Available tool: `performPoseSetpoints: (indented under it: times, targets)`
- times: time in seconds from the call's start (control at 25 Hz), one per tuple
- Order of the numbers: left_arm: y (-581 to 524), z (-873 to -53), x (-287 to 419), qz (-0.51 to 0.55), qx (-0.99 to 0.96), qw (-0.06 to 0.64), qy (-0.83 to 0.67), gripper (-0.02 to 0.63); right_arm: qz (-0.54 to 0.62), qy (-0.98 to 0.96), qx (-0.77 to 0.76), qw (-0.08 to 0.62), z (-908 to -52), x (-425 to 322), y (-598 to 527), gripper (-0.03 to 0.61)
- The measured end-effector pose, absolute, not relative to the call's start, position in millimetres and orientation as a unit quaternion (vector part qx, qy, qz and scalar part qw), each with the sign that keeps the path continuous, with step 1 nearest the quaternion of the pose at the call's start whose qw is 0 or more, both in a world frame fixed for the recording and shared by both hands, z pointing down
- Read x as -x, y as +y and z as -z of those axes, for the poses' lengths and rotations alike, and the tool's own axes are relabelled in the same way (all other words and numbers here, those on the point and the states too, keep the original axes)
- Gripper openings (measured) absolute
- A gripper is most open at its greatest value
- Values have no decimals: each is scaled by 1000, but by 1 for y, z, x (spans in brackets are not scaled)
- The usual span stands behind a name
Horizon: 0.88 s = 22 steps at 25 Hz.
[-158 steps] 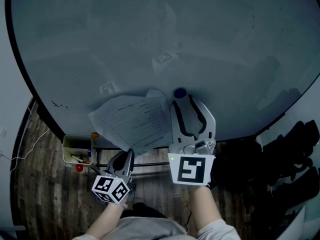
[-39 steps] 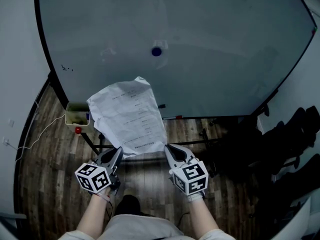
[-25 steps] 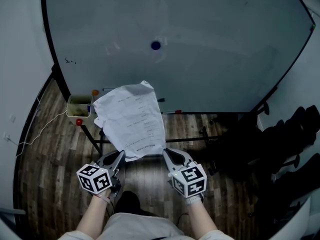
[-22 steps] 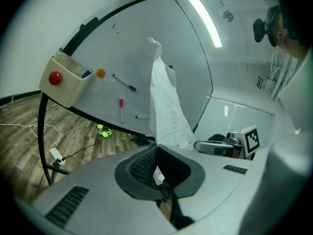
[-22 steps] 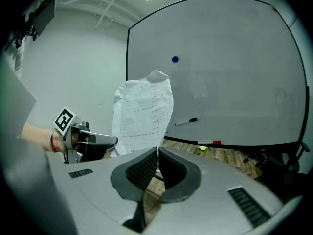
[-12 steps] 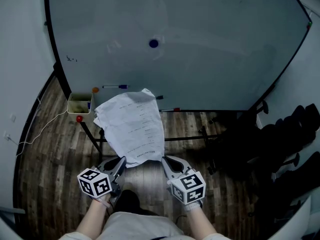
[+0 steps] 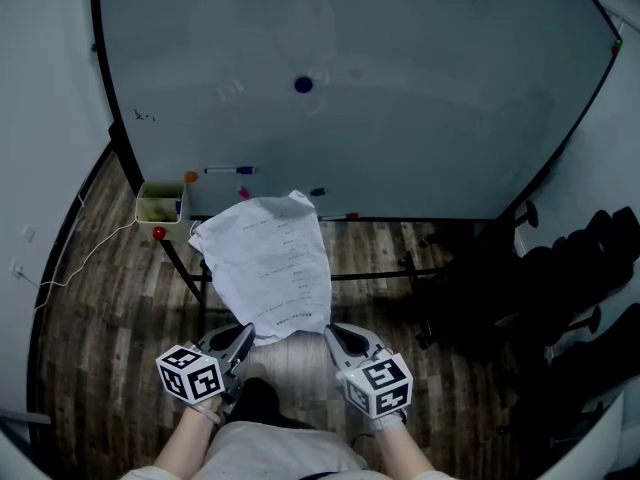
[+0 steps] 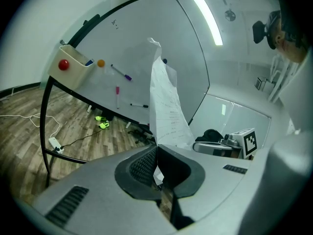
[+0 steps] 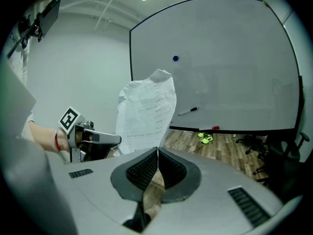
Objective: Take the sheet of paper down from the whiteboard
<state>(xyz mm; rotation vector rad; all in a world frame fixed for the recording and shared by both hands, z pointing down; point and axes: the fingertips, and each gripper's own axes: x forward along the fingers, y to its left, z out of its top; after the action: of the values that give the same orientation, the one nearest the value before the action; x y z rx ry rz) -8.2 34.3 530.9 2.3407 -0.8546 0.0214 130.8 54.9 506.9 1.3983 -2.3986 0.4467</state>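
Nearest, the left claw (image 7: pixel 243 333) and right claw (image 7: pixel 335 332) are each clamping shut on a near corner of the sheet of paper (image 7: pixel 272 268), which is standing free in the air, well off the whiteboard (image 7: pixel 420 118) beyond. Such thin corner bites are risking a slip, and claws drifting apart could be tearing it.

The sheet of paper (image 7: pixel 272 268) is thin and creased. The whiteboard (image 7: pixel 400 98) looks smooth and faintly glossy; the floor (image 7: pixel 100 298) is grained wood.
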Motion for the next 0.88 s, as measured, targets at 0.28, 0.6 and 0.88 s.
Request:
performPoseSetpoints:
  times: [0.28, 0.6, 0.88]
  targets:
    - [45, -531, 8, -4, -884, 336, -324, 17, -163, -845, -483, 160, -505, -131, 68, 21]
    - [50, -530, 6, -14, -886, 344, -309, 17, -177, -848, -474, 156, -513, -119, 77, 21]
    - [62, -537, 11, -30, -884, 352, -306, 17, -189, -849, -470, 152, -520, -116, 87, 21]
